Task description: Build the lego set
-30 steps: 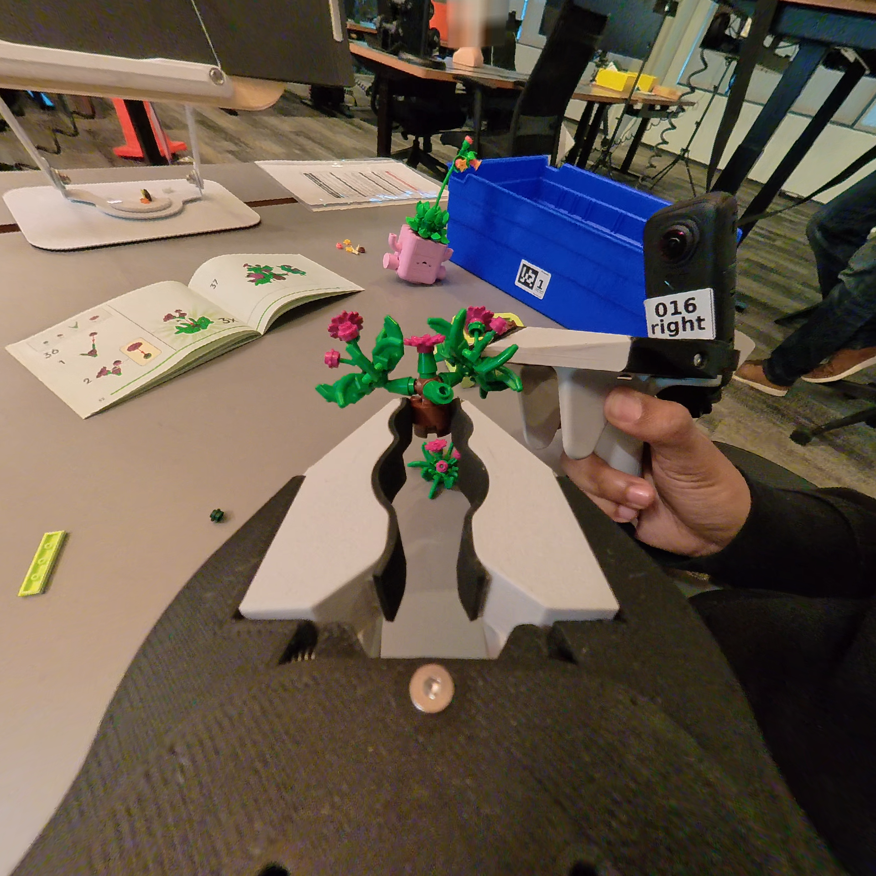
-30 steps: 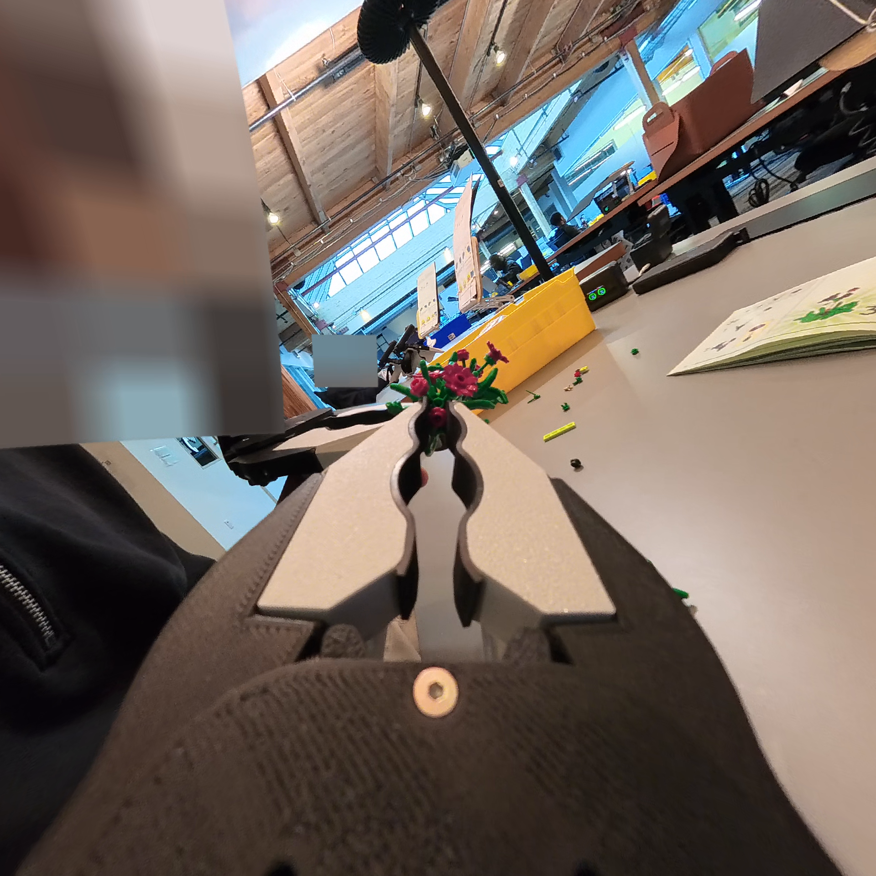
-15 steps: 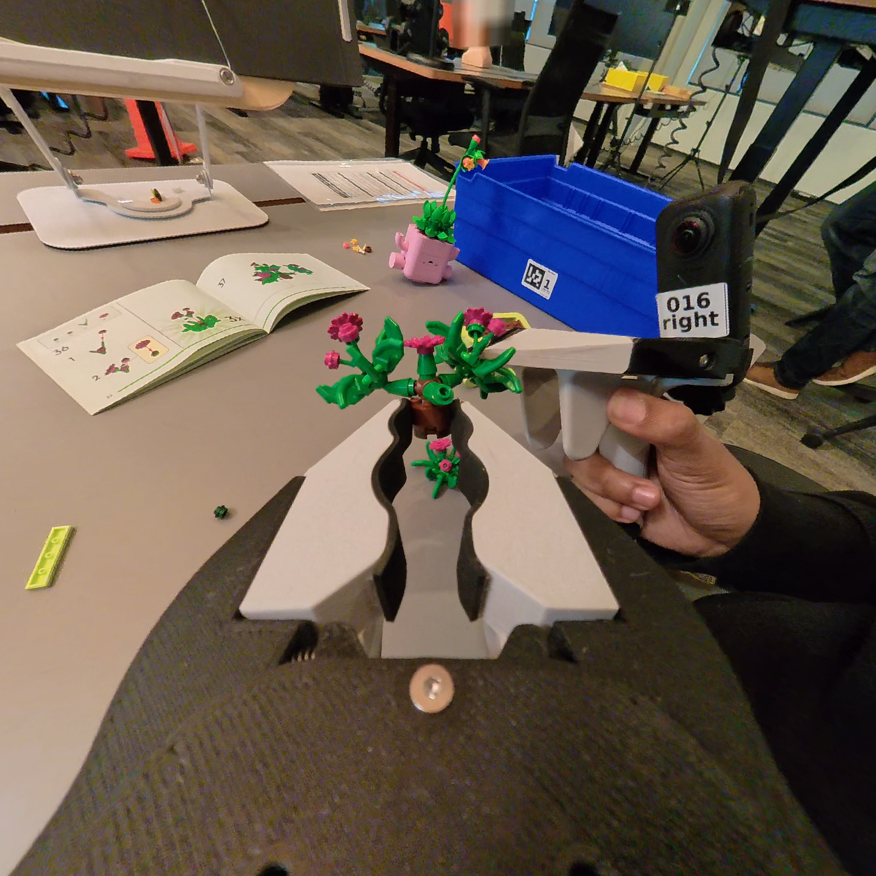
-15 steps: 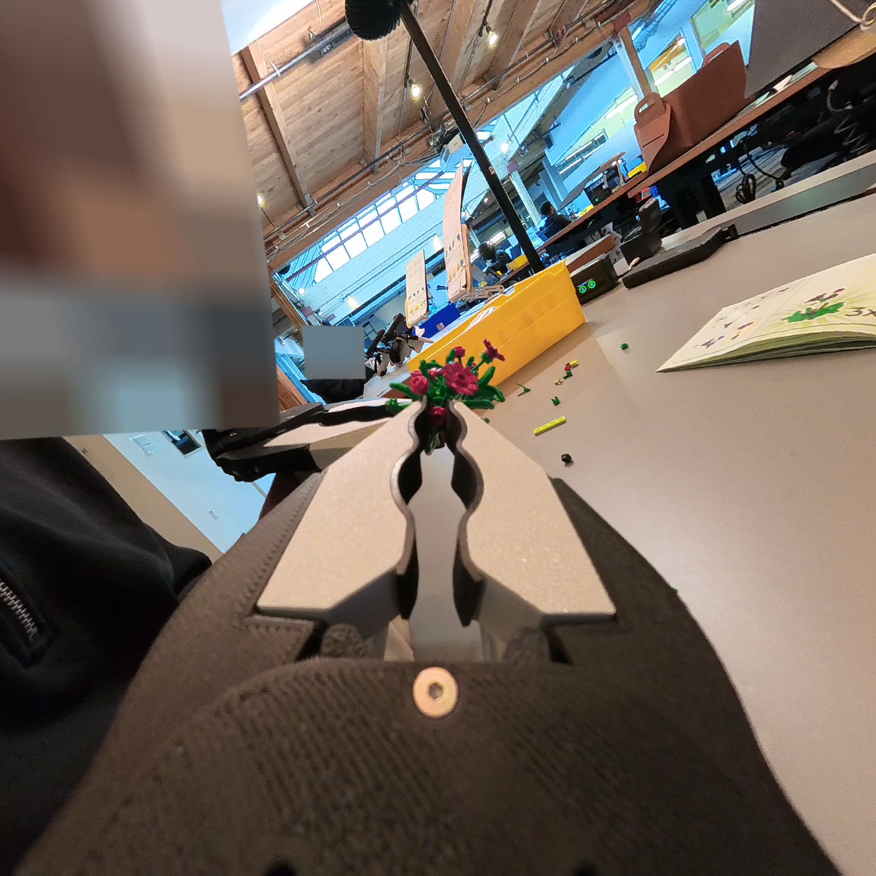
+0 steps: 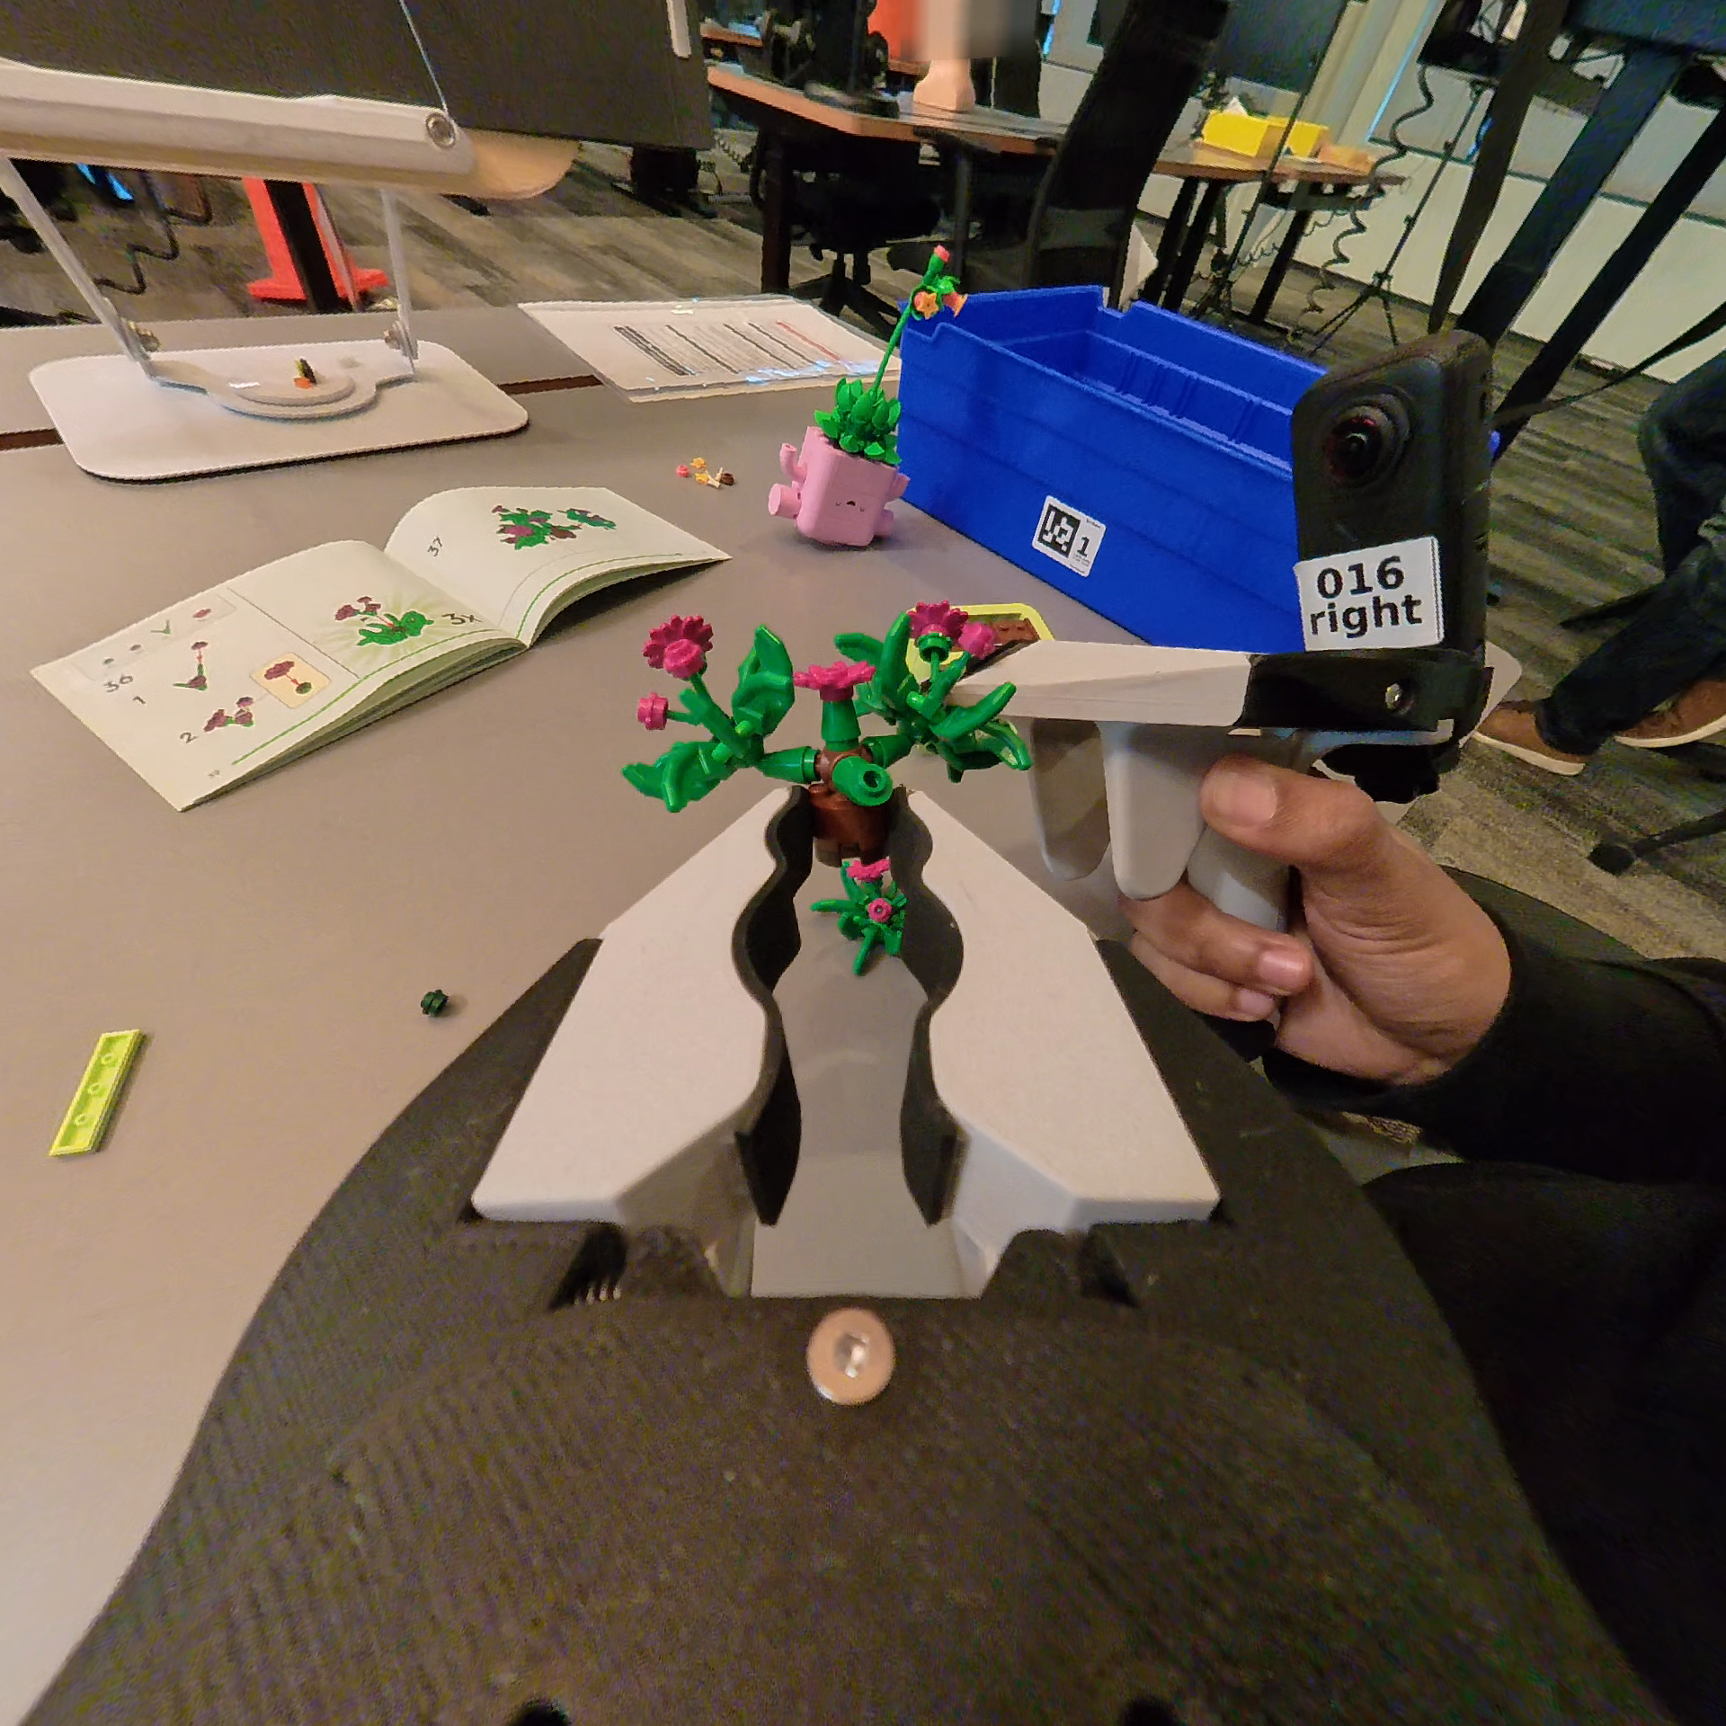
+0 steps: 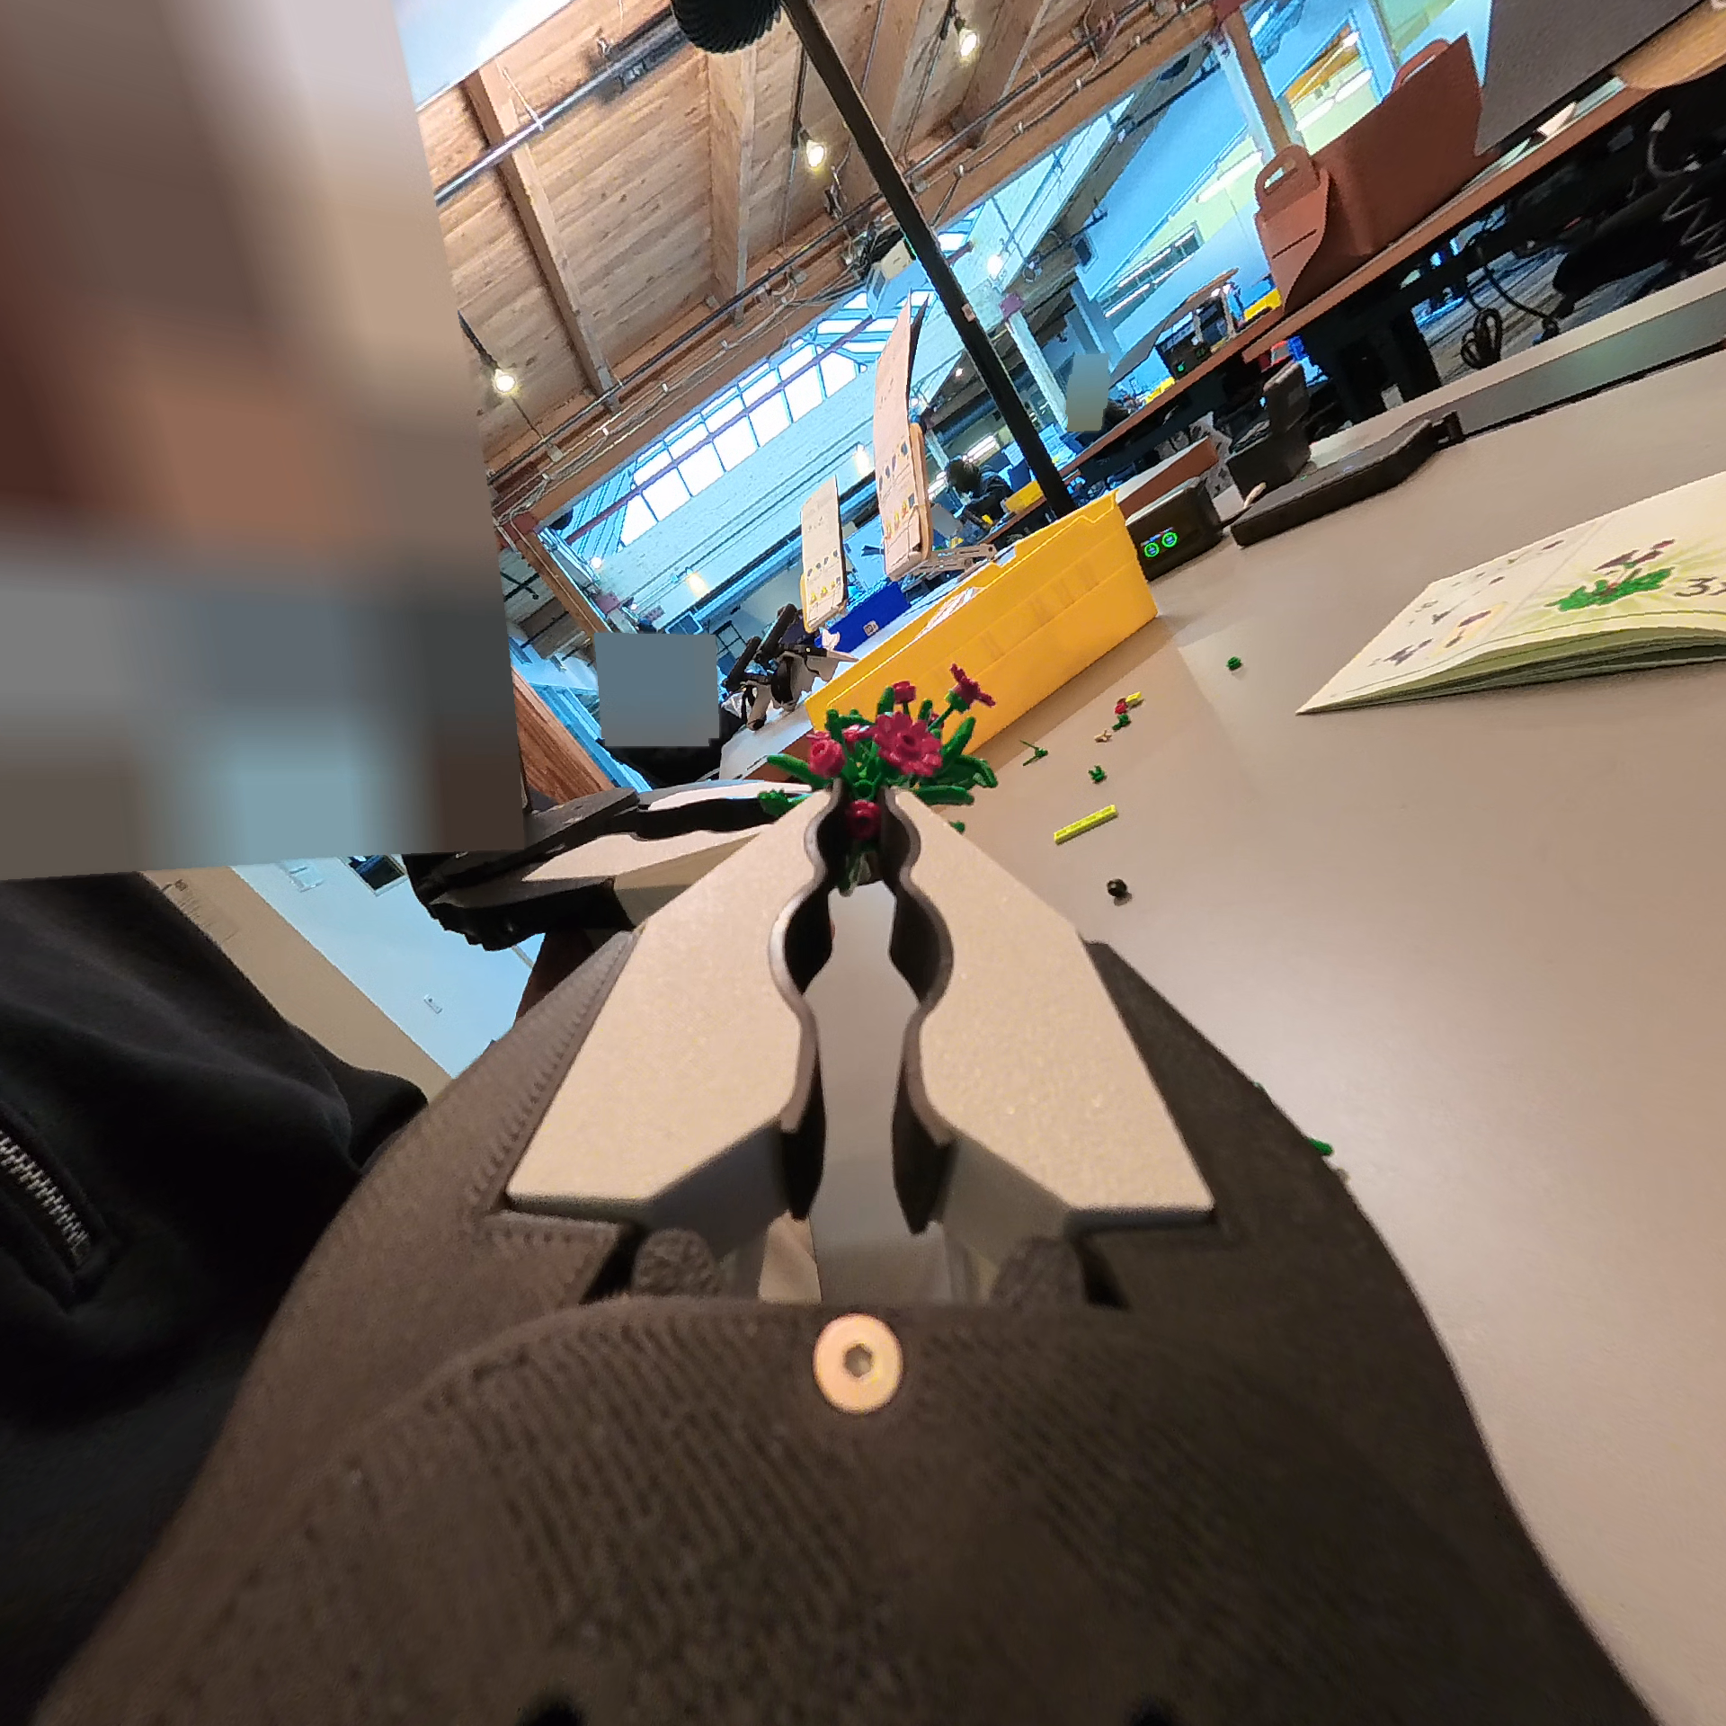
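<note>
Flower sprig meets plant stem, mid-air.

Left gripper [image 5: 845,822] clamps the brown stem [image 5: 845,808]; right gripper [image 6: 864,827], clamped on a sprig [image 6: 861,822], reaches in level from its right.

One open paper instruction booklet [image 5: 374,626] lies on the grey table. There are two plastic bins: one blue [image 5: 1102,439], one yellow [image 6: 1009,626]. Two brick-built plants show: one green flower cluster on a brown base [image 5: 822,719], one pink pot with green leaves [image 5: 841,486]. One loose flower sprig [image 5: 869,920], one lime flat strip [image 5: 95,1091], one dark green stud [image 5: 432,1003].
</note>
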Available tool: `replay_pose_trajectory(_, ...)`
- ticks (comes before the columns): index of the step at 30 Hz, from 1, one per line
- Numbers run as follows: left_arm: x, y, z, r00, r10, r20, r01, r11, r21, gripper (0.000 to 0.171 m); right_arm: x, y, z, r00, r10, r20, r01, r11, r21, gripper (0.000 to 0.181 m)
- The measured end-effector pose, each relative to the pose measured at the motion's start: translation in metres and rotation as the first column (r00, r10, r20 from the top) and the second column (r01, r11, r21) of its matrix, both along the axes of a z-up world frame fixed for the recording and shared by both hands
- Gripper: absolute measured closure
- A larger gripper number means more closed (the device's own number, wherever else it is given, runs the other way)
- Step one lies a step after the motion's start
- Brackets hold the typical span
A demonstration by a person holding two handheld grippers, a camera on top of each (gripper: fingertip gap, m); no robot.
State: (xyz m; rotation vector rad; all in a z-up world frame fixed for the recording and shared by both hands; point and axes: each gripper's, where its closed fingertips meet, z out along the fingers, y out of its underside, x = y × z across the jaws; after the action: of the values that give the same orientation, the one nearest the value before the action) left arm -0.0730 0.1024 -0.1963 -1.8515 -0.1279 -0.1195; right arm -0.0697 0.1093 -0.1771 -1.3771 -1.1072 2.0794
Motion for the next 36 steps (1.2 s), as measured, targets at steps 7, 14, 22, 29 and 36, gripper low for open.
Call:
replay_pose_trajectory(7, -0.002, 0.000, 0.001, 1.000, -0.003, -0.003, 0.003, 1.000, 0.021, 0.158, 0.000, 0.000, -0.001, 1.000, 0.016, 0.009, -0.016, 1.000, -0.005, 0.177)
replay_pose_trajectory(14, -0.001, 0.001, 0.002, 1.000, -0.017, -0.007, 0.017, 0.999, 0.031, 0.158, 0.001, 0.001, 0.000, 1.000, 0.024, 0.000, -0.024, 0.999, -0.043, 0.177)
replay_pose_trajectory(22, 0.001, 0.001, -0.002, 1.000, -0.011, -0.023, 0.011, 1.000, -0.002, 0.157, 0.002, 0.001, -0.001, 1.000, 0.019, 0.009, -0.019, 0.999, -0.029, 0.177)
replay_pose_trajectory(29, -0.004, 0.000, -0.002, 0.999, -0.034, 0.008, 0.034, 0.998, 0.043, 0.158, -0.001, -0.001, -0.001, 1.000, 0.012, 0.011, -0.012, 1.000, 0.015, 0.177)
replay_pose_trajectory(36, -0.036, -0.013, 0.007, 0.994, -0.006, 0.111, -0.014, 0.984, 0.179, 0.158, 0.003, 0.005, 0.000, 1.000, -0.012, -0.002, 0.012, 0.998, 0.055, 0.163)
